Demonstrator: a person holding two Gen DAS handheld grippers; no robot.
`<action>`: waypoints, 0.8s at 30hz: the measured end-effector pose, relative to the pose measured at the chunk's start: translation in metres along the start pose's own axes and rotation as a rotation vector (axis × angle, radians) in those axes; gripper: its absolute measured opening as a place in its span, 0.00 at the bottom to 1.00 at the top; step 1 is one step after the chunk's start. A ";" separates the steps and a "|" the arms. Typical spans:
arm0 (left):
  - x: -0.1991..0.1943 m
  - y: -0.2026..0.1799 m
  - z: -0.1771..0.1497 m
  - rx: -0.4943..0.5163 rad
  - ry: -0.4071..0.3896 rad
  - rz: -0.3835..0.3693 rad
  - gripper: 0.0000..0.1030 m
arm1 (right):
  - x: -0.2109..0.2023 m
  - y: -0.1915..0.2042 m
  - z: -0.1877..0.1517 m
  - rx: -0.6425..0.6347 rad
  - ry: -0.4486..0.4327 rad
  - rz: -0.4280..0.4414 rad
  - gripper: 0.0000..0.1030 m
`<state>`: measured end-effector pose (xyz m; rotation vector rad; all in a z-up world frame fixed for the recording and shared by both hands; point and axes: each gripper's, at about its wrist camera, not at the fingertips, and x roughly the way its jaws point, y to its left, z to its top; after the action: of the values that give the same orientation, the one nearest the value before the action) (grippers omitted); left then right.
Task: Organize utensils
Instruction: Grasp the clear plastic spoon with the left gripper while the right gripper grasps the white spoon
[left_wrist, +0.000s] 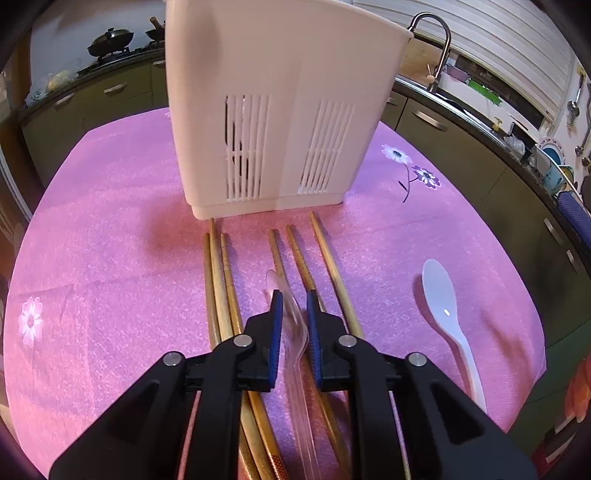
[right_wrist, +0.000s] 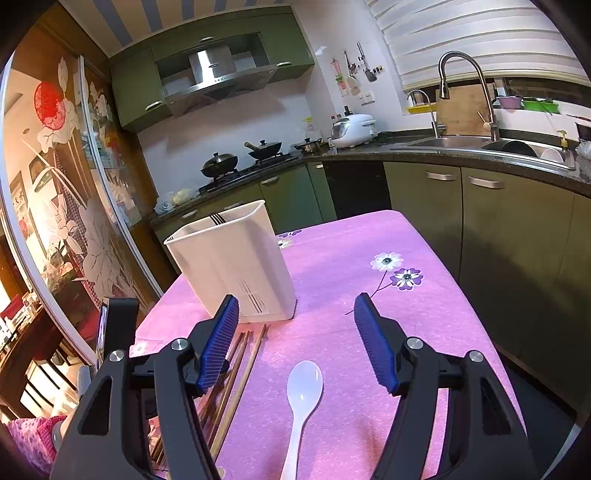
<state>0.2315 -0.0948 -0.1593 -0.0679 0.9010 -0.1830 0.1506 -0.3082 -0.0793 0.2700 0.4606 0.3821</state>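
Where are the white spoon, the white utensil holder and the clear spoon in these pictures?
white spoon (right_wrist: 303, 382): right wrist view, on its bowl.
white utensil holder (left_wrist: 258, 74): left wrist view, on its plain front wall.
clear spoon (left_wrist: 297, 325): left wrist view, on its handle between the left claw's pads.

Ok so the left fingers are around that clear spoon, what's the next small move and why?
Probably lift the clear spoon straight up off the chopsticks. The left gripper looks closed on it, it lies among them, and the white holder stands just behind, so clearing them first avoids dragging any along.
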 end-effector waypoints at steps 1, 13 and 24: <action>0.000 0.001 0.000 0.001 -0.001 0.004 0.12 | 0.000 0.000 0.000 -0.001 0.000 0.001 0.63; -0.019 -0.004 -0.003 0.047 -0.051 -0.012 0.07 | 0.024 0.010 -0.008 -0.076 0.143 -0.002 0.70; -0.065 -0.003 -0.004 0.073 -0.151 -0.021 0.06 | 0.094 0.012 -0.044 -0.162 0.451 -0.047 0.59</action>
<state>0.1890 -0.0856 -0.1110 -0.0233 0.7423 -0.2266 0.2037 -0.2508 -0.1484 0.0121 0.8723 0.4325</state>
